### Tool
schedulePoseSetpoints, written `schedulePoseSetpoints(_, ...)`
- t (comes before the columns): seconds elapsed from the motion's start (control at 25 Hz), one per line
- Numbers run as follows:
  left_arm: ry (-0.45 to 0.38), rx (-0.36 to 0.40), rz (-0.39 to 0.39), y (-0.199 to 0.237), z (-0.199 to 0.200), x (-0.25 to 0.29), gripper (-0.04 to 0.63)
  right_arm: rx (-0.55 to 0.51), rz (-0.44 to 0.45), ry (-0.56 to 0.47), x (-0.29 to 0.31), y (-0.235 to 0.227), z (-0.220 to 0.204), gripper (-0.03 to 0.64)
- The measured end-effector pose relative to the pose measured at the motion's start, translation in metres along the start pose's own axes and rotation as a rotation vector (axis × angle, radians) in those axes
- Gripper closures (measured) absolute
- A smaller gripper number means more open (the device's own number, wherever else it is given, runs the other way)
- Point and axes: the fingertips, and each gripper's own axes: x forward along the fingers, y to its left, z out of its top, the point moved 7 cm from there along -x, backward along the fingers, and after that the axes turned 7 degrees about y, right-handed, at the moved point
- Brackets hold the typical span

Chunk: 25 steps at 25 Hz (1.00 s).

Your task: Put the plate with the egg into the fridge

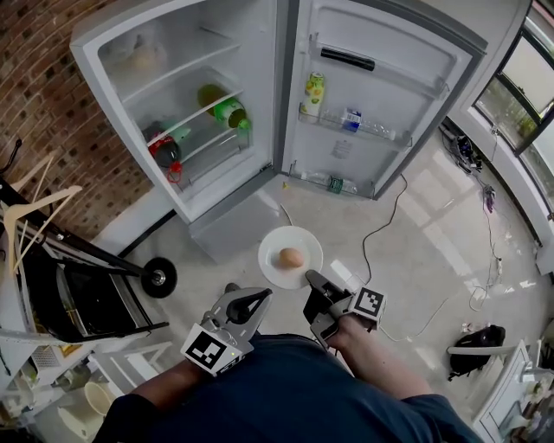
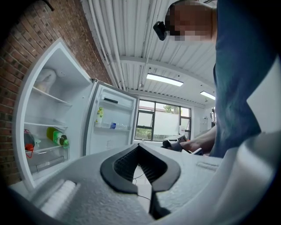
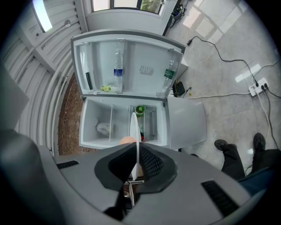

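- My right gripper [image 1: 312, 281] has its jaws pinched narrow on the near rim of the round white plate [image 1: 275, 247], level so the brown egg [image 1: 291, 258] sits centred.
- The plate hangs above the floor before the open white fridge [image 1: 173, 16], not inside.
- My left gripper [image 1: 258, 301] has its jaws together and empty, low by my body; my right forearm reaches forward.

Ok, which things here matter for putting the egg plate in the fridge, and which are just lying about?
For the job:
plate
egg
open fridge
right gripper, shut on the plate's rim

Lying about:
green bottle on a fridge shelf
trolley
left gripper, shut on nothing
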Motion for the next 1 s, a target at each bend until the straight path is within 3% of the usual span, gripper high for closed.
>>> schedulePoseSetpoints(0.84,-0.01,0.033,-0.109,0.236,0.052,0.039,0.592,0.005,-0.026,-0.11,0.195,0.052,0.083,0.597)
schedulePoseSetpoints(1.0,-0.005,0.03,-0.108,0.263,0.057,0.04,0.592,0.002,-0.036,-0.107,0.227,0.059,0.093,0.597)
